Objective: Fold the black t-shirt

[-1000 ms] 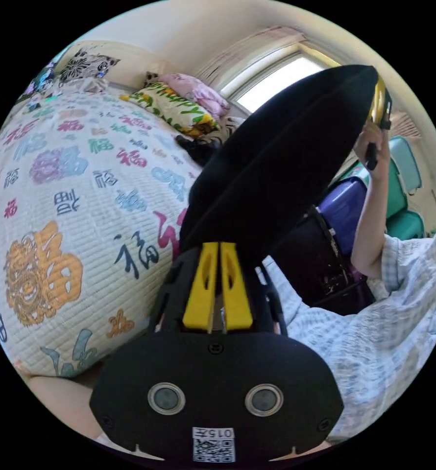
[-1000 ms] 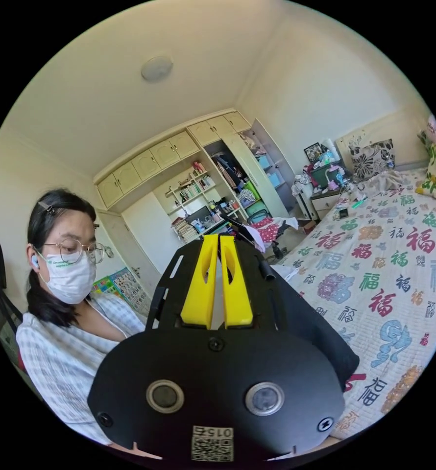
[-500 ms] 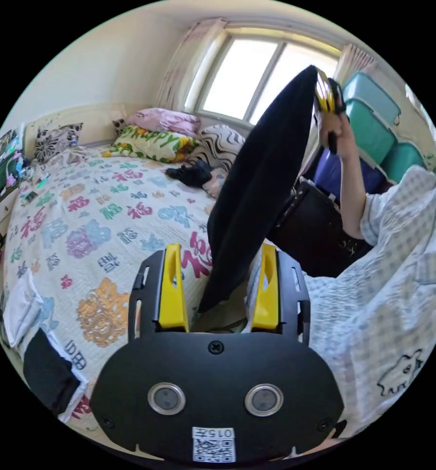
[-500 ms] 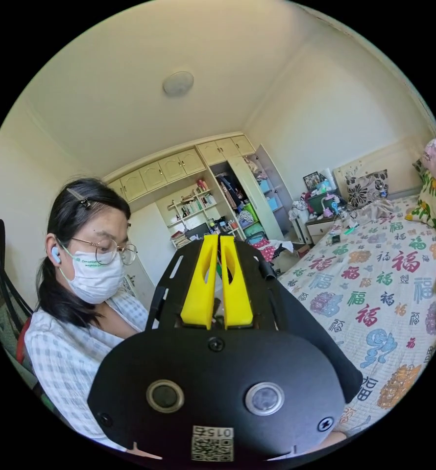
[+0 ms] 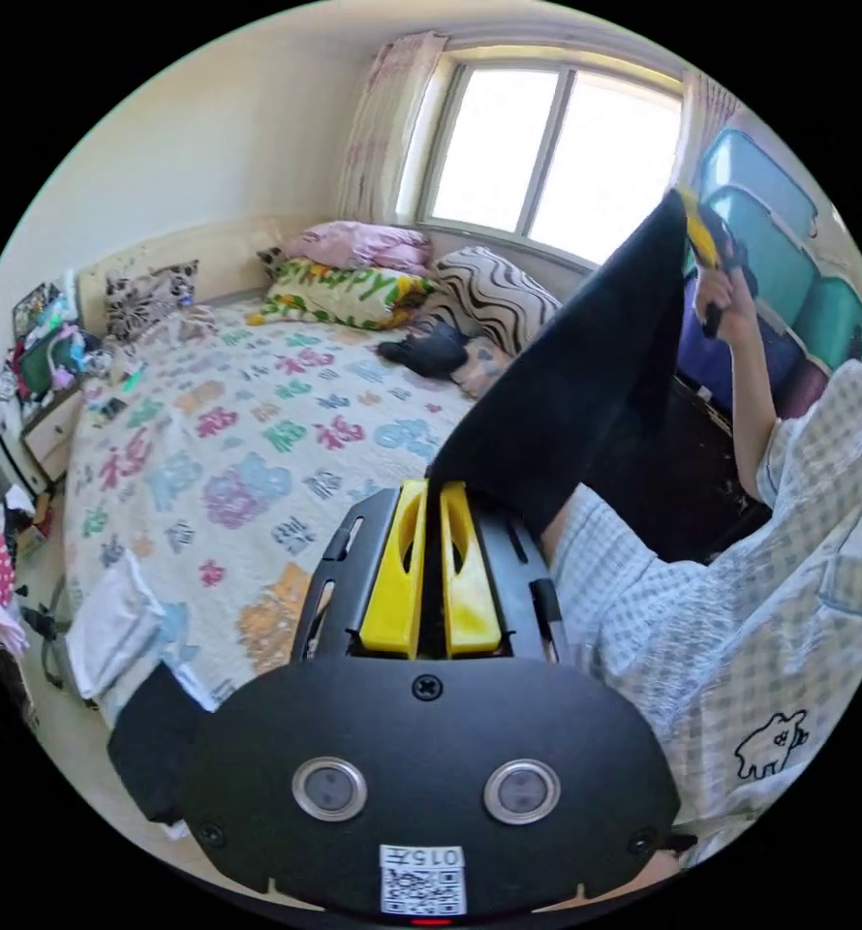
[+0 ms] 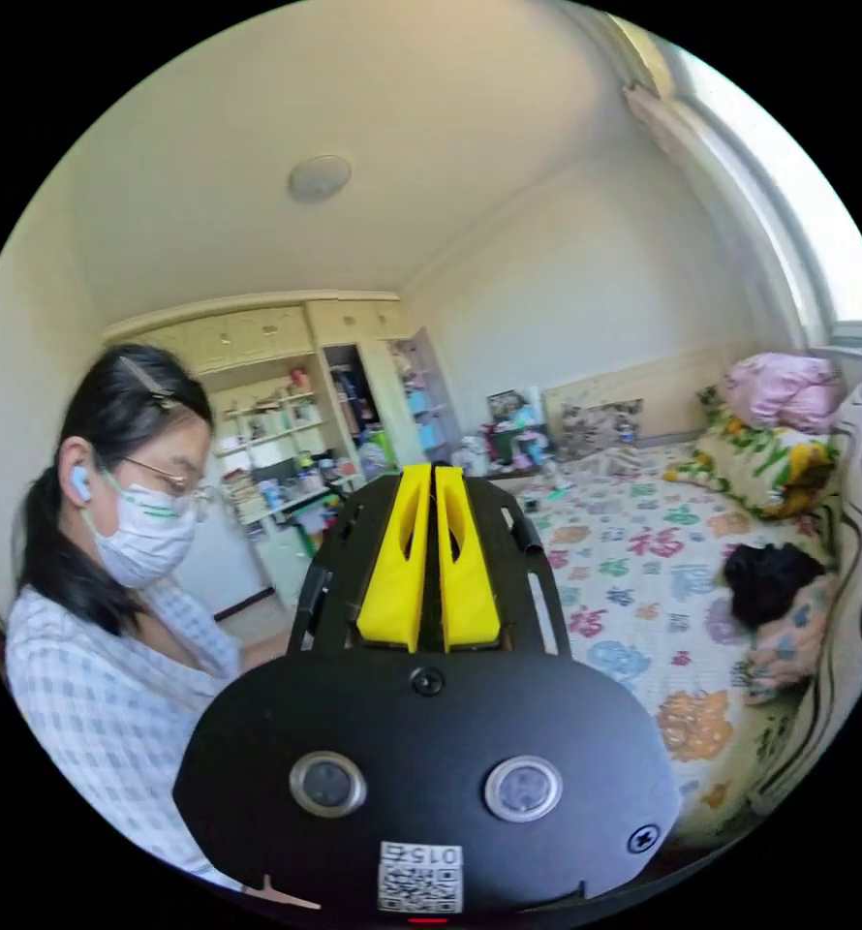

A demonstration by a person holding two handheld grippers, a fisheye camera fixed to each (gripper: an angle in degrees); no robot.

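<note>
The black t-shirt hangs in the air as a folded, taut band in the left gripper view. My left gripper is shut on its lower end, just above the bed's near edge. The band's upper end rises to my right gripper, held high by a hand in front of the window and clamped on the cloth. In the right gripper view, the right gripper has its yellow jaws pressed together with a dark strip between them; the rest of the shirt is hidden behind its body.
A bed with a patterned quilt lies beside the shirt, pillows and a dark garment at its far end. The person in a checked shirt sits close by. Stacked storage boxes stand beside the window.
My left gripper was shut on the shirt, opened half a second ago, and is now shut again on its lower end. The right gripper kept its hold up high.
</note>
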